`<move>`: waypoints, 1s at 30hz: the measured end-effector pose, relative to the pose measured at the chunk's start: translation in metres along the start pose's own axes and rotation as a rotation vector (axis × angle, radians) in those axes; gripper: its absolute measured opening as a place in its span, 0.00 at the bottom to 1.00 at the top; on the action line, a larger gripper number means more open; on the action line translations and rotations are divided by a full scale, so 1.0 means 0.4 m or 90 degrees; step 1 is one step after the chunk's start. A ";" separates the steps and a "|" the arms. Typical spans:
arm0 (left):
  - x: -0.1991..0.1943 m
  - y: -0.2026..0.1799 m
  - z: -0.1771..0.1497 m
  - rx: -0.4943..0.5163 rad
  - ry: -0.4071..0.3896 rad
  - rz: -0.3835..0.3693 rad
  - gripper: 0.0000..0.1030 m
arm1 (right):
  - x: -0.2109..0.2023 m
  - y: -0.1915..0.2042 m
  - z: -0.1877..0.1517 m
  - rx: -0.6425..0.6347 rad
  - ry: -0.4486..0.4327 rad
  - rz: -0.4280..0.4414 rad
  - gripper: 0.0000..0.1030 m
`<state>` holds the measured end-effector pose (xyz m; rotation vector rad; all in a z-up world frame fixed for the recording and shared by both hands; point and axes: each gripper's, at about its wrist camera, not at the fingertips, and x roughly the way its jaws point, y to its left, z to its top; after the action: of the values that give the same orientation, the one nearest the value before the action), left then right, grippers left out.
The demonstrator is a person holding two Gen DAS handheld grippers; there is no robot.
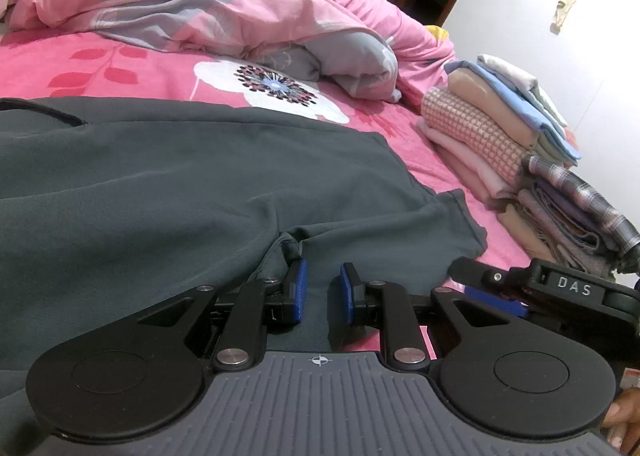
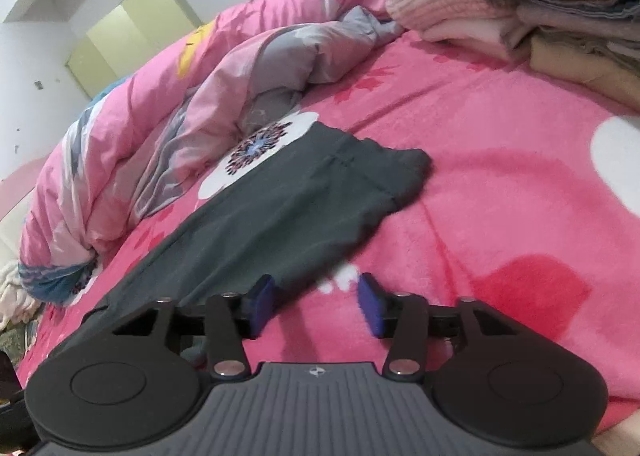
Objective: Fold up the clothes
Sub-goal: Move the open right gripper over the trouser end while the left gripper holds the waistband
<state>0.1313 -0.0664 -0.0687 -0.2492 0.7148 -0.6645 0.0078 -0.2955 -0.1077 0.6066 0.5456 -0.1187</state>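
Right gripper [image 2: 316, 306] open over pink bedsheet [image 2: 500, 216]. Dark grey garment [image 2: 280, 212] lies flat ahead. Folded clothes stack [image 2: 520, 8] beyond.

Left gripper [image 1: 323, 288]: black arms w/ blue pads on the fingertips [image 1: 301, 288]. Two big round black discs near the camera, one left, one right, each w/ a plain circle pressed in. Silver screws sit at the arm joints. Between the discs is a grey plate w/ long grooves and a small white cross-in-circle mark at its far edge.

Right gripper [image 2: 316, 306]: same build, black arms, blue pads, silver screws, grey grooved plate w/ the same small mark.

From the left wrist cam, the right gripper [image 1: 496, 298] shows at the right edge, side on: black body, blue pad, one silver screw, white letters "DAS".
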 end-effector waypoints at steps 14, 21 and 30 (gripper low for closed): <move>0.001 0.004 0.004 -0.004 0.004 -0.004 0.19 | 0.011 -0.005 -0.003 0.056 -0.025 0.080 1.00; 0.001 0.004 0.002 0.002 0.002 -0.003 0.19 | 0.002 -0.028 0.006 0.099 -0.039 0.106 0.96; 0.003 0.000 0.000 0.009 -0.001 0.001 0.19 | 0.003 -0.029 -0.004 0.087 -0.044 0.084 0.85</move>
<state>0.1321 -0.0671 -0.0693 -0.2359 0.7085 -0.6675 0.0052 -0.3040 -0.1153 0.7666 0.4316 -0.0519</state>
